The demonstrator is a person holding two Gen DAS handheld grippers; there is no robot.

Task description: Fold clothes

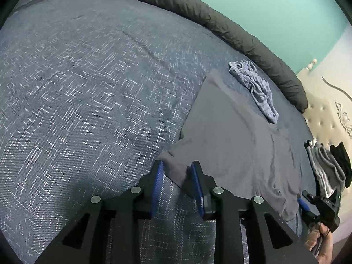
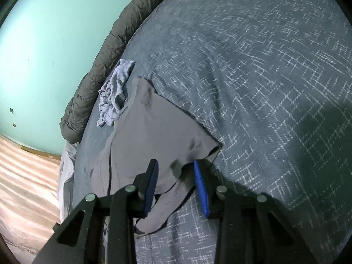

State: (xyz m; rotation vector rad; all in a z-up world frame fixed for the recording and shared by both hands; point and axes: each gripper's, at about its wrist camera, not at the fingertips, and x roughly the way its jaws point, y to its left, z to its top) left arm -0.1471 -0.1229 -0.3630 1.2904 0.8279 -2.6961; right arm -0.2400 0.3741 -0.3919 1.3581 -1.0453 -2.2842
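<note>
Grey T-shirt flat on blue patterned bedspread; sleeve edge between spread fingers of left gripper. Right gripper wide, straddling opposite sleeve. Crumpled blue garment beyond fingertips.

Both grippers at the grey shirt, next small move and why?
Probably close both: the left hand-held gripper and right hand-held gripper each stand open around an edge of the flat grey T-shirt, neither pinching yet.

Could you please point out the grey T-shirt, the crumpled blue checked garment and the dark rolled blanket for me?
grey T-shirt (image 1: 237,132): left wrist view, flat body panel.
crumpled blue checked garment (image 1: 257,85): left wrist view, bunched middle.
dark rolled blanket (image 2: 105,50): right wrist view, wrinkled top surface.
</note>
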